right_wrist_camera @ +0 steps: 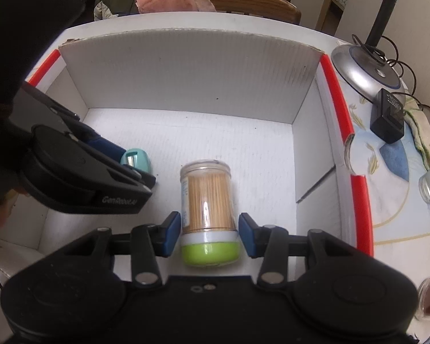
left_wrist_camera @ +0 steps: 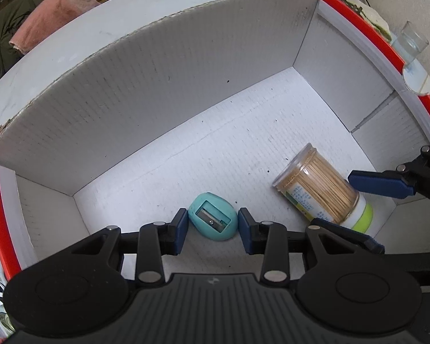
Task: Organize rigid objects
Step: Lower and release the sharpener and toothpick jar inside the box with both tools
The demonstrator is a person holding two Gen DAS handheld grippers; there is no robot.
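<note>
With both items down inside the box, left tool clamps sharpener, right tool clamps toothpick jar; release left.

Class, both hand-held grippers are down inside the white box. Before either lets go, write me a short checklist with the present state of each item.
1. Sharpener between left hand-held gripper pads: ok.
2. Toothpick jar between right hand-held gripper pads: ok.
3. Both items inside the box walls: ok.
4. Sharpener resting on the floor: cannot tell.
5. Jar and sharpener apart: ok.
6. Jar lid on: ok.
</note>
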